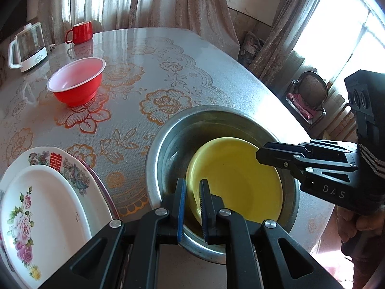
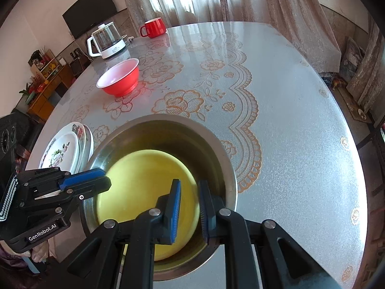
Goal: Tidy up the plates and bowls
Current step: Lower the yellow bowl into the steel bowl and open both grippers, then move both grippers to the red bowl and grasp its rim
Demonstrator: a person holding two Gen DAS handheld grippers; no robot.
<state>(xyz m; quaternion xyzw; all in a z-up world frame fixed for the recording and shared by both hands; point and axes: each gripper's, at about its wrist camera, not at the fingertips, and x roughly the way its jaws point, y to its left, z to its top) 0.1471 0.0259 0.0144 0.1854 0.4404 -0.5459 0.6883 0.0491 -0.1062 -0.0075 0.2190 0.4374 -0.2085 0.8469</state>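
Round, smooth yellow dish (image 1: 235, 175) lying inside shiny steel basin (image 1: 168, 139) on lace-patterned table (image 1: 149, 72). Left gripper (image 1: 192, 204) clamped on its near rim; right gripper (image 2: 190, 207) astride the rim, pads slightly apart.

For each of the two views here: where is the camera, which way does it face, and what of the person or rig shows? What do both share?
Left wrist: sits on the left gripper, looks steeply down at the yellow plate in the steel basin; right gripper and a hand enter from the right.
Right wrist: sits on the right gripper, looks down at the same plate; left gripper enters from the left.
Shared: plate, basin, red bowl, plate stack, red mug, kettle.
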